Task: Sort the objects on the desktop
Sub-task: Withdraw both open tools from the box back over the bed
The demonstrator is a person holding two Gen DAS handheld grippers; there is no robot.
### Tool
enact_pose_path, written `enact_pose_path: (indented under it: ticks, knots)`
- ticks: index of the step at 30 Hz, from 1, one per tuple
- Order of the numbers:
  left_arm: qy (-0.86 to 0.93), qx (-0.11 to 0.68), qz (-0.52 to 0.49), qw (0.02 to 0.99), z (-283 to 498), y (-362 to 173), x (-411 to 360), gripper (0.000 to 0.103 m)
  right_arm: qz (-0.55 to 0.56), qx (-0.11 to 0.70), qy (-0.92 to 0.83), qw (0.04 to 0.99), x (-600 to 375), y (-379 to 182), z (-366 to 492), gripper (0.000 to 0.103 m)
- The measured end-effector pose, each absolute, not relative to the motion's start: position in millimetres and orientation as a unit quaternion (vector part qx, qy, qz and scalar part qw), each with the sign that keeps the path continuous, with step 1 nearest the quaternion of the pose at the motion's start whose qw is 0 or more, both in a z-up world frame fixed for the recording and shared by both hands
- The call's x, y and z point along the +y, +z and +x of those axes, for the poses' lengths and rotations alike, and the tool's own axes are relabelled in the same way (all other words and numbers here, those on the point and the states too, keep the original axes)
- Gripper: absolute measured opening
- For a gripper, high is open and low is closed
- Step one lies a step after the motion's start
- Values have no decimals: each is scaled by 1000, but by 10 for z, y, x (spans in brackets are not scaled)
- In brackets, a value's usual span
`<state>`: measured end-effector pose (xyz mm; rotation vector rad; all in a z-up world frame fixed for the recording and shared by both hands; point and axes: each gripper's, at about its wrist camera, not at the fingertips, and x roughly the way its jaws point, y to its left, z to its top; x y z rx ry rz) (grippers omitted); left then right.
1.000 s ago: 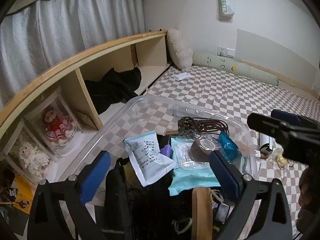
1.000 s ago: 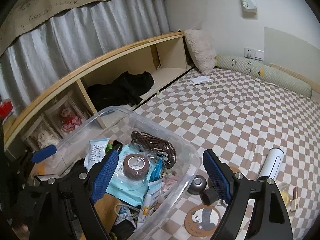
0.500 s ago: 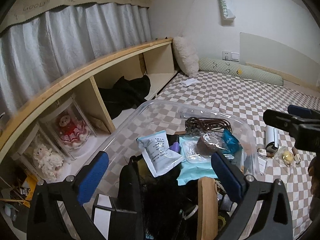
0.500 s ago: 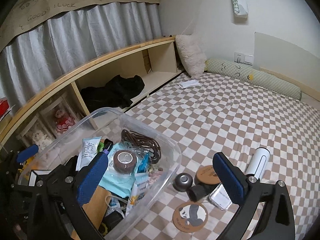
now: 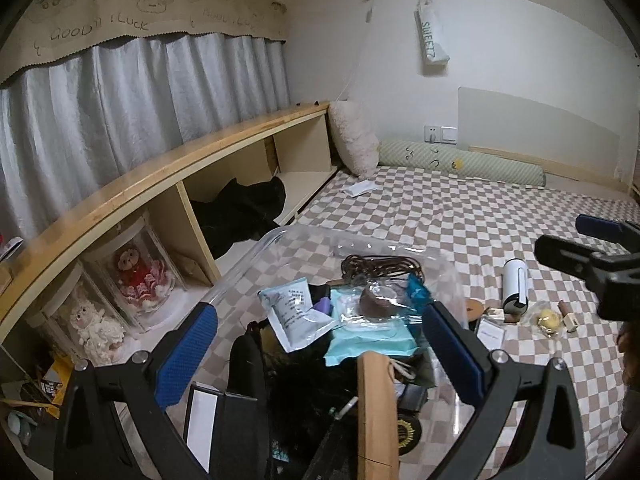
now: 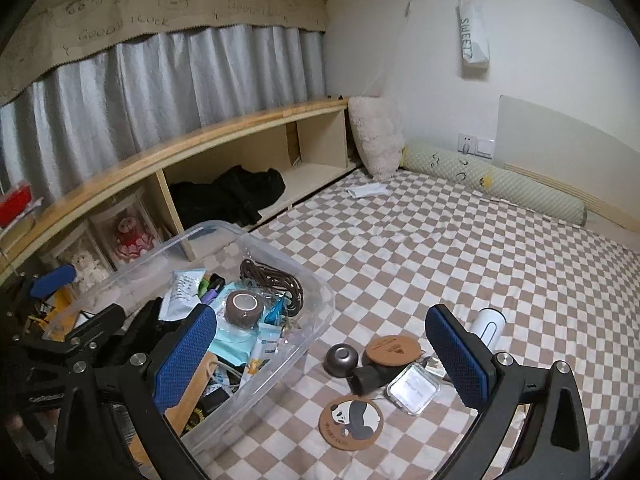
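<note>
Grippers: we find the left gripper point(image 5: 320, 340) and right gripper point(image 6: 320, 344) both spread wide, empty (clear bin point(image 6: 316, 332) lower left, coasters lower centre).

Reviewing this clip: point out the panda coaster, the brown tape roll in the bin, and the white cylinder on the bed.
panda coaster point(image 6: 351, 422): right wrist view, on the panda print.
brown tape roll point(image 6: 244, 309): right wrist view, its top face.
white cylinder point(image 5: 515, 285): left wrist view, mid-body.

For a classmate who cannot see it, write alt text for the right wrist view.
An open, empty tool hovers over a checkered bedspread, a clear bin of clutter to its left. Coasters, a white cylinder and small items lie loose beside the bin.
</note>
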<state>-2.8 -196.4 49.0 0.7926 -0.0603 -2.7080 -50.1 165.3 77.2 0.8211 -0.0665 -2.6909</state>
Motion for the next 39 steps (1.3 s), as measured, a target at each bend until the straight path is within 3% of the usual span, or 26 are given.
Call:
enact_pose_path:
  ticks: [21, 39]
  knots:
    - [-960, -10, 263, 97, 51, 655, -1356, 103, 276, -9, -954, 116, 2166, 838, 141, 103]
    - [-956, -36, 290, 38, -198, 352, -584, 103, 312, -48, -949, -22, 3309, 384, 345, 103]
